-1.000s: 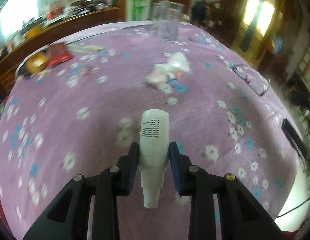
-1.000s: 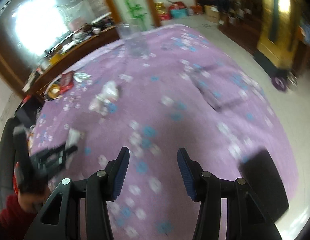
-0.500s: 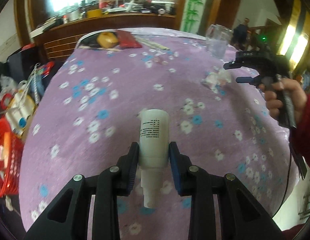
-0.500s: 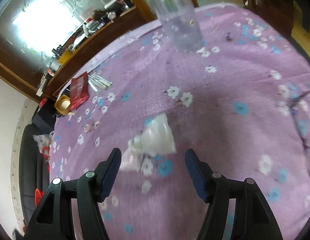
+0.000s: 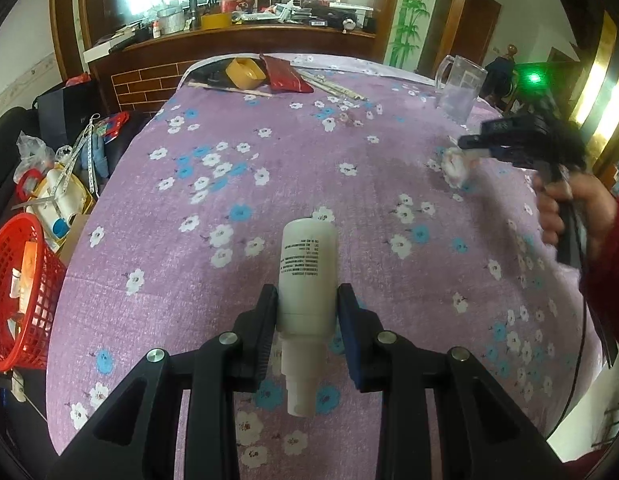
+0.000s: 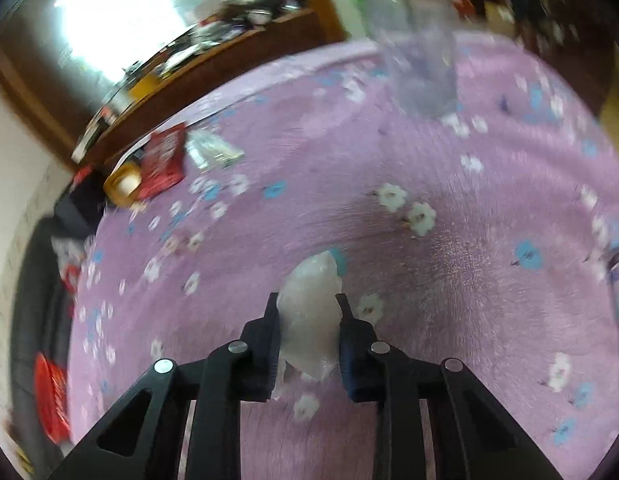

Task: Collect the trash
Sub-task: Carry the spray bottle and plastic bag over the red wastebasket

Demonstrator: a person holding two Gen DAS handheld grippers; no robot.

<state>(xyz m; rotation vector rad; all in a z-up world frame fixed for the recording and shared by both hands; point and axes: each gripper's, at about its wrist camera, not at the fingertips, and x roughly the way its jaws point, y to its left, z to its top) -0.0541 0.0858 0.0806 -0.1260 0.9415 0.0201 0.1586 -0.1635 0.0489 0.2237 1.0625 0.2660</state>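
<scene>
Right wrist view: fingers (image 6: 272, 332) pinch a crumpled wrapper (image 6: 309, 320).

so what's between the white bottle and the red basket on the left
In the left wrist view, only bare purple flowered cloth lies between the white bottle and the red basket, which sits off the table's edge.

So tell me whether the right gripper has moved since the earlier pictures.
Yes. In the left wrist view the right gripper has dropped from beside the clear glass jug toward the purple flowered cloth, and it now clamps the crumpled white plastic wrapper.
</scene>
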